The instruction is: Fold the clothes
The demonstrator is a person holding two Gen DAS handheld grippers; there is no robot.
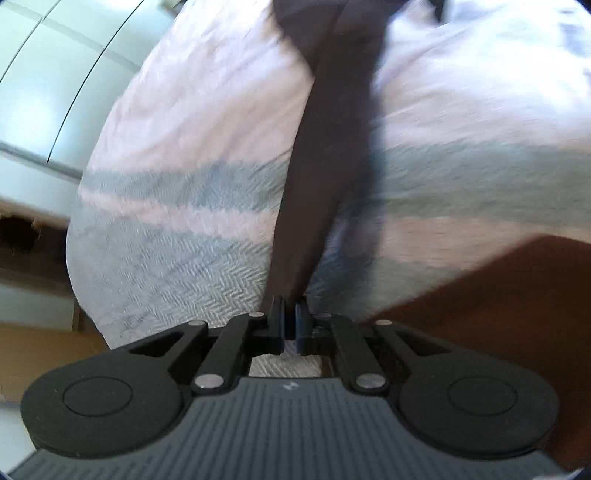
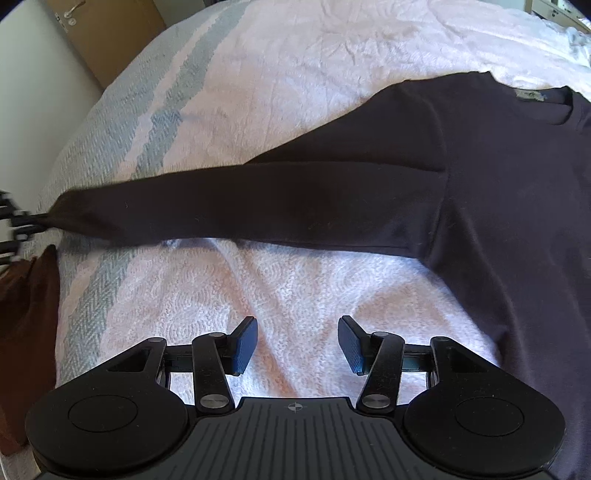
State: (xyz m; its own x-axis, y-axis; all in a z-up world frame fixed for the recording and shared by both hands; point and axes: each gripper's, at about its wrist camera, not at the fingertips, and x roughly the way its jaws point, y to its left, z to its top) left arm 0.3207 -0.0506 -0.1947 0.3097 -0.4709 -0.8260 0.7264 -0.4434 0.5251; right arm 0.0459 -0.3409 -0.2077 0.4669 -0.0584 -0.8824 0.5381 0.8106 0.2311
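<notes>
A long-sleeved shirt (image 2: 509, 192) lies spread on the bed cover (image 2: 295, 74), its body at the right of the right wrist view and its collar (image 2: 554, 107) toward the far right. One sleeve (image 2: 240, 206) stretches leftward across the cover to the left gripper (image 2: 16, 221) at the left edge of the bed, whose fingers meet on the cuff (image 1: 291, 280). The right gripper (image 2: 297, 343) sits in front of the sleeve over bare cover, just left of the shirt's body, and a door (image 2: 110, 33) stands beyond the bed at the upper left.
</notes>
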